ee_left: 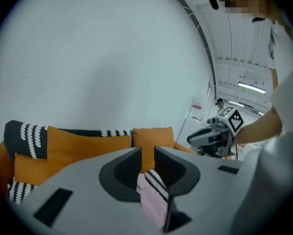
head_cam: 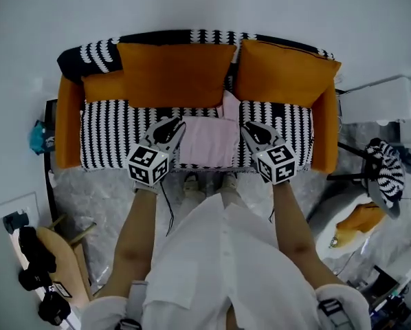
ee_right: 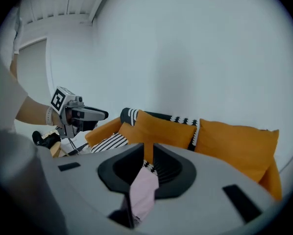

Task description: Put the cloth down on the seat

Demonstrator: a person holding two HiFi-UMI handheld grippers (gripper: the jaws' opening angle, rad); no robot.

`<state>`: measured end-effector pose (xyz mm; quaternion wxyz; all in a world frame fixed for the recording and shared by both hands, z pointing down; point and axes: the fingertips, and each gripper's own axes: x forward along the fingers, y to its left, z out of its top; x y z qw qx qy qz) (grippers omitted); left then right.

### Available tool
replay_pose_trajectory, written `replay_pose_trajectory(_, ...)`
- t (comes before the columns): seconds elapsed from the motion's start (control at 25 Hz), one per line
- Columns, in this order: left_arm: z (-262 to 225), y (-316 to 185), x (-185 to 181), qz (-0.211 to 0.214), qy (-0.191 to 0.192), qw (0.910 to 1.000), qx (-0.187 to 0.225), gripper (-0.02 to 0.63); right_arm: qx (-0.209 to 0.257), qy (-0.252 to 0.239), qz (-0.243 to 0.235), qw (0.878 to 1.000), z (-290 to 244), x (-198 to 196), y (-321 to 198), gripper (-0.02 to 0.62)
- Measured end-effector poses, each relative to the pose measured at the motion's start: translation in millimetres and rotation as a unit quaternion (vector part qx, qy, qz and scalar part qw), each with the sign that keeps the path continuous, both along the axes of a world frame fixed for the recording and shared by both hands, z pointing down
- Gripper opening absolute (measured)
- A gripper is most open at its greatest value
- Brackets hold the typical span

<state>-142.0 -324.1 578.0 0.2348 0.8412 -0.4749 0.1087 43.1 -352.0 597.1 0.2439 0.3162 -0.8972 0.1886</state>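
Pale pink cloth (head_cam: 207, 141) is stretched flat between the two grippers over the front middle of the black-and-white patterned seat (head_cam: 109, 139) of an orange fabric sofa (head_cam: 68, 126). The left gripper (head_cam: 179, 124) has clamped one side edge of the cloth and the right gripper (head_cam: 246, 126) has clamped the opposite edge. In each gripper view the dark ribbed jaws stand close together, and pink fabric is pinched between them and hangs down toward the camera. A narrow strip of black-and-white pattern shows beside the pink in both of those views. I cannot tell whether it belongs to the cloth or to the seat cover behind it.

From the head view, the far right corner of the cloth points up toward the gap between two orange cushions (head_cam: 168, 74) that lean on the sofa back. That view does not show whether the cloth touches the seat. The two grippers sit level with each other, angled inward, with their marker cubes (head_cam: 148, 165) toward the person. The person's bare forearms (head_cam: 138, 236) reach forward from a white shirt (head_cam: 219, 267).

A plain white wall (head_cam: 205, 5) rises behind the sofa, and the floor (head_cam: 89, 198) is grey and mottled. To the sofa's right a black-and-white striped bundle (head_cam: 387, 167) rests on a dark stand. At lower left black objects (head_cam: 37, 253) lie on a light wooden surface.
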Motion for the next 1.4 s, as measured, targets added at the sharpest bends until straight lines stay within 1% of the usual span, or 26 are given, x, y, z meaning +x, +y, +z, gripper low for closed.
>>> replay_pose_trajectory(0.2,-40.3,5.2,-5.2,-0.001,-0.001,0.9993,0.036,0.086,0.035,-0.023,0.019,0.999,-46.5,11.0,0.2,0.066)
replay_pose_trajectory(0.36,-68.5,15.0,-2.8,0.007,0.009,0.9984,0.055,0.073,0.054,-0.022,0.022,0.998,-67.6,20.5,5.8,0.056)
replay_pose_trajectory(0.44,-80.9,17.3,-3.7,0.006,0.006,0.9977,0.067,0.061,0.062,-0.022,0.020,0.998,-75.6,22.2,6.3,0.035)
replay_pose_trajectory(0.56,-97.2,19.9,-4.9,-0.001,0.000,0.9963,0.086,0.037,0.077,-0.026,0.017,0.997,-90.5,25.8,6.0,0.028)
replay_pose_trajectory(0.68,-111.8,23.7,-6.9,-0.009,-0.005,0.9948,0.101,0.032,0.092,-0.028,0.014,0.995,-106.9,30.9,6.2,0.025)
replay_pose_trajectory(0.84,-130.5,23.5,-4.9,-0.005,-0.010,0.9932,0.116,0.032,0.110,-0.033,0.018,0.993,-130.8,43.2,6.6,0.015)
replay_pose_trajectory(1.04,-156.2,24.0,-5.9,-0.017,-0.009,0.9889,0.147,0.032,0.137,-0.046,0.039,0.989,-157.9,60.0,6.5,0.009)
replay_pose_trajectory(1.2,-174.0,26.8,-8.3,-0.030,-0.014,0.9849,0.170,0.031,0.147,-0.060,0.056,0.986,-173.6,66.9,8.0,0.009)
replay_pose_trajectory(1.4,-186.7,31.0,-12.4,-0.049,-0.010,0.9818,0.183,0.023,0.167,-0.082,0.066,0.980,-194.4,68.7,8.7,0.009)
